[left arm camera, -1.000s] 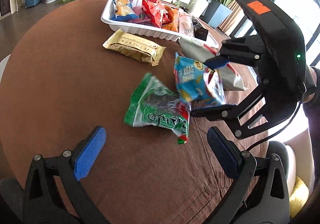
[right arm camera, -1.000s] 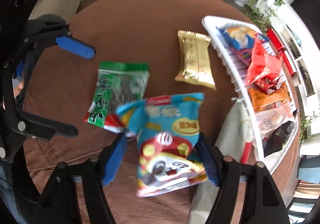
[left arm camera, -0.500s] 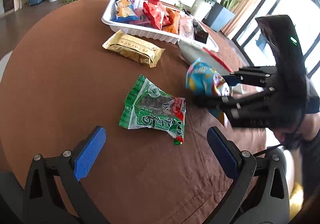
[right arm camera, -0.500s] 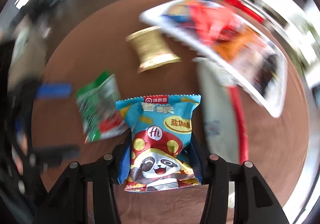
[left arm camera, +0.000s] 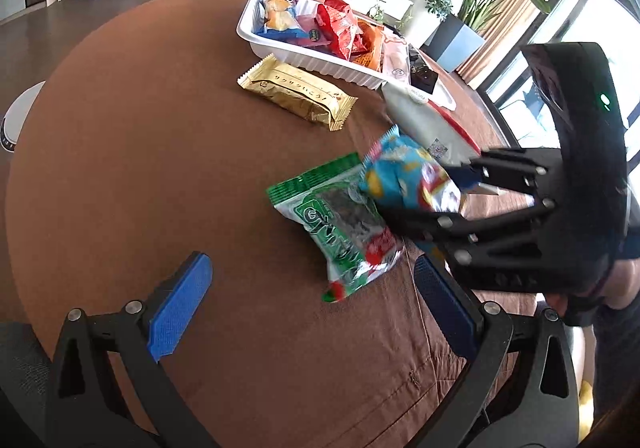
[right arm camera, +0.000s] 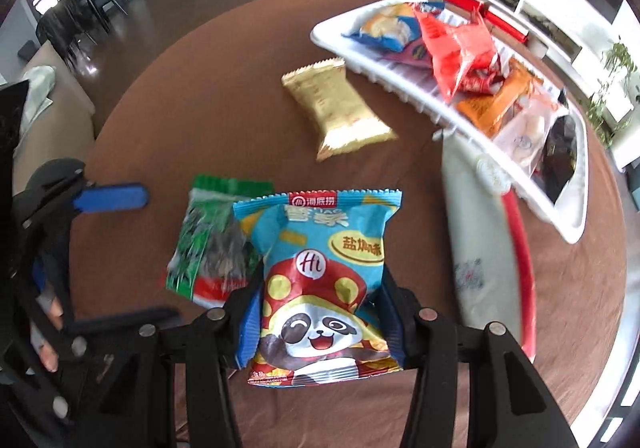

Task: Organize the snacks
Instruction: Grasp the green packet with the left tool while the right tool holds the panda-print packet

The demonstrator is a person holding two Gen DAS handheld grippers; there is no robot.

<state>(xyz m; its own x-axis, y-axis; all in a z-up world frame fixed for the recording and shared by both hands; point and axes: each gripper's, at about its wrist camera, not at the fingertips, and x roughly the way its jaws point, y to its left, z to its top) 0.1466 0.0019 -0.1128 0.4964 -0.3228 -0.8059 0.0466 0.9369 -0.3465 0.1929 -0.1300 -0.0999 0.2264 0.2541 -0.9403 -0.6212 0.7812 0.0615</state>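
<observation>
My right gripper is shut on a blue panda snack bag, its pads pressing the bag's two sides. From the left wrist view that bag hangs just above the right end of a green snack bag lying on the brown tablecloth. My left gripper stands open low over the cloth, nothing between its fingers, with the green bag just beyond its tips. A gold wrapped bar lies farther off, in front of a white tray holding several snack packs.
A white pouch with a red edge lies partly under the tray's near end. The round table's edge curves close on the left and right. Potted plants, a low white shelf and a sofa stand beyond the table.
The right gripper has closed tighter on the blue bag and rolled, so the bag now stands upright in its view. It has moved over the green bag's end. The left gripper has barely moved.
</observation>
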